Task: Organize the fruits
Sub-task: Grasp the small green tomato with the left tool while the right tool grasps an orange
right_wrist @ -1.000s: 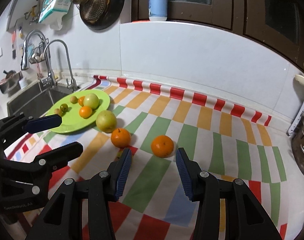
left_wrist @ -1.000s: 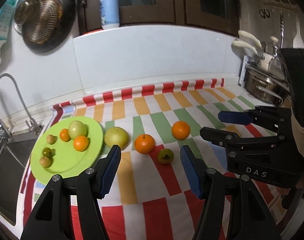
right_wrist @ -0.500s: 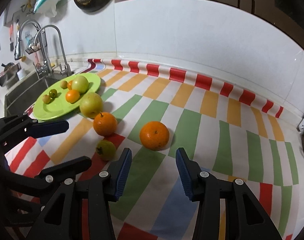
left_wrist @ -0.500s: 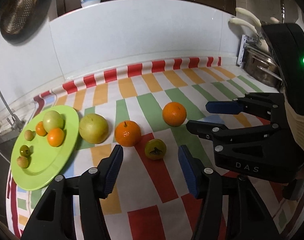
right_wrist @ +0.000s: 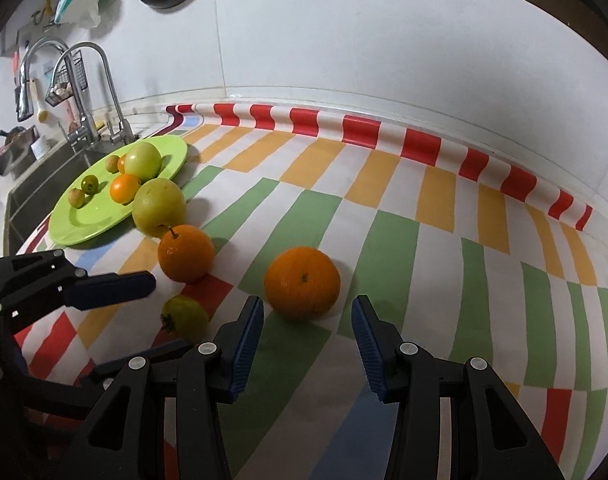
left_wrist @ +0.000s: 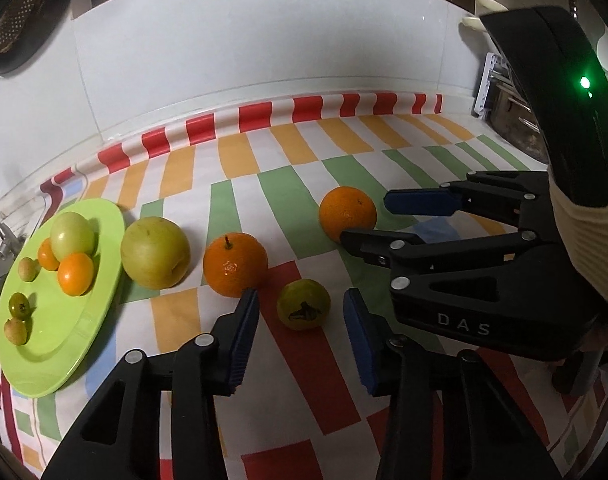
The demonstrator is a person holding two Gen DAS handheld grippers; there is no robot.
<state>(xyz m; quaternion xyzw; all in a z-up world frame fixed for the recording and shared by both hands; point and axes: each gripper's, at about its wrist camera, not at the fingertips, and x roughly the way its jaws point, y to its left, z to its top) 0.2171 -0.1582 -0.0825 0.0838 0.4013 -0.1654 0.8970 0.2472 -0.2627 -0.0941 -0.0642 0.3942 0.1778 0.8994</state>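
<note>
Closing its blue-padded jaws without touching it yet, the left gripper (left_wrist: 299, 316) flanks the small yellow-green persimmon (left_wrist: 303, 309) on the striped cloth (left_wrist: 299, 364), while the right gripper (right_wrist: 306, 320) stands parted just short of the round orange (right_wrist: 301, 281), the lime-green fruit plate (right_wrist: 99, 220) farther left.

On the striped cloth (left_wrist: 304, 184) lie four loose fruits: two oranges (left_wrist: 235, 264) (left_wrist: 347, 213), one large yellow-green fruit (left_wrist: 155, 252) and one small green fruit (left_wrist: 303, 309). One green plate (left_wrist: 55, 360) carries six fruits. Two grippers (left_wrist: 299, 338) (right_wrist: 306, 346) are visible.
</note>
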